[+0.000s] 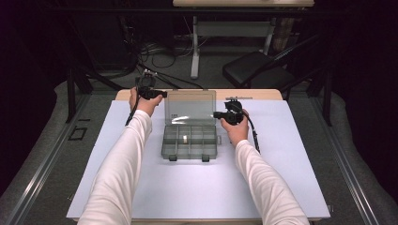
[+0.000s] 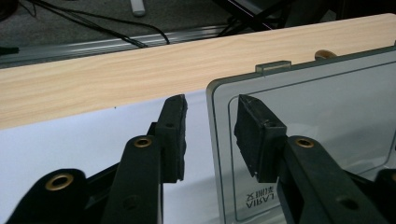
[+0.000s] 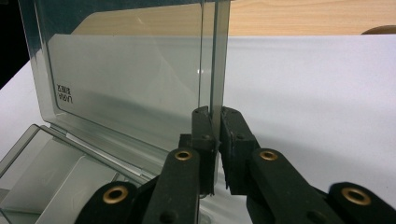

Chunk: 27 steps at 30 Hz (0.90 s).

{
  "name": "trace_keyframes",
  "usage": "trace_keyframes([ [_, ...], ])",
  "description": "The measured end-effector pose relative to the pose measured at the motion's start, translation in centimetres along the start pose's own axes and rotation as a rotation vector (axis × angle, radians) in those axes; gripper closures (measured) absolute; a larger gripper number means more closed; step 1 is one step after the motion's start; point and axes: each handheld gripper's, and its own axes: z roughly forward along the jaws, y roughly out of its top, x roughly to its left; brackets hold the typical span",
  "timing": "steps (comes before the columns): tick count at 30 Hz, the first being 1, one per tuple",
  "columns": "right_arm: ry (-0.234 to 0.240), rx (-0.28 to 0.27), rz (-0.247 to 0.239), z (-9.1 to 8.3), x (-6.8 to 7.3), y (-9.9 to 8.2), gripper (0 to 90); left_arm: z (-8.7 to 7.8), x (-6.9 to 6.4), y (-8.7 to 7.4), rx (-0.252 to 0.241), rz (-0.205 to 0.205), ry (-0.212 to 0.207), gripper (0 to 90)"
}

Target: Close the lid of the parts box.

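My right gripper [image 3: 214,116] pinched the side edge of the upright clear lid [image 3: 140,70]. My left gripper [image 2: 210,121] straddled the lid's opposite edge, jaws apart, not touching it.

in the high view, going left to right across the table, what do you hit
left gripper → clear compartment box with its lid up → right gripper clamped on the lid's edge

Wooden table [image 1: 263,94], white sheet [image 1: 197,187], open organizer box [image 1: 190,140]
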Motion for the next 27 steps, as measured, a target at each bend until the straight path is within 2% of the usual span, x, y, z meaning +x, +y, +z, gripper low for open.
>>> trace_keyframes([
  [4, -0.001, 0.000, 0.004, 0.0, 0.0, 0.0, 85.0, 0.4, -0.1, 0.0, -0.006, -0.005, 0.003, 66.3],
  [7, 0.001, -0.004, 0.003, 0.0, 0.0, -0.1, 85.0, 0.8, -0.1, 0.0, 0.007, -0.003, 0.013, 66.3],
  [11, 0.001, -0.003, 0.000, -0.1, 0.0, -0.1, 85.0, 1.1, -0.2, 0.0, 0.012, 0.001, -0.023, 66.4],
  [16, 0.003, -0.004, 0.002, 0.0, 0.0, -0.1, 85.0, 1.4, -0.3, -0.1, 0.013, 0.005, -0.023, 71.4],
  [22, 0.003, -0.005, 0.000, 0.0, 0.0, -0.1, 85.0, 1.4, -0.5, -0.1, 0.027, 0.033, 0.013, 79.5],
  [24, 0.003, -0.005, 0.001, -0.1, 0.0, -0.1, 84.9, 1.4, -0.6, -0.1, 0.026, 0.035, 0.031, 82.7],
  [27, 0.002, -0.006, -0.001, -0.1, 0.0, -0.1, 85.0, 1.4, -0.7, -0.2, 0.018, 0.015, 0.039, 85.2],
])
